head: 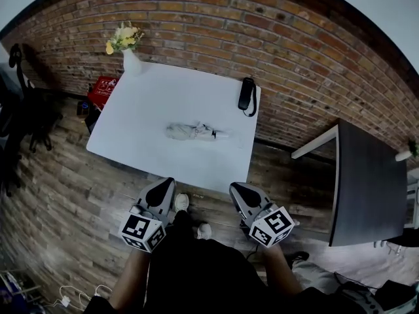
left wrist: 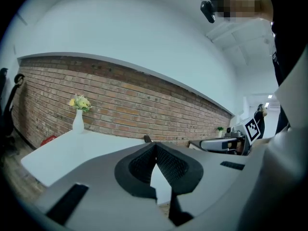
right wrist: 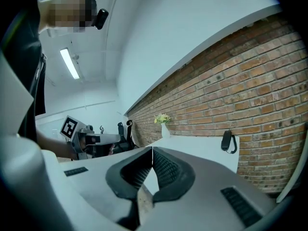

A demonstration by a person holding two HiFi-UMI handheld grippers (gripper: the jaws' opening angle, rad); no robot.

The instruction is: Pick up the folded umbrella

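This looks like the approach step. The crumpled, pale grey folded umbrella (head: pixel 193 131) lies untouched near the middle of the white worktop (head: pixel 163 97), a little toward its near edge. The left gripper (head: pixel 167 183) and right gripper (head: pixel 237 187) hover short of that near edge, over the wooden floor (head: pixel 65 195). Each has its jaws together with nothing between them. Next, I judge, one gripper must reach over the near edge, spread its jaws and straddle the umbrella's bundled middle.
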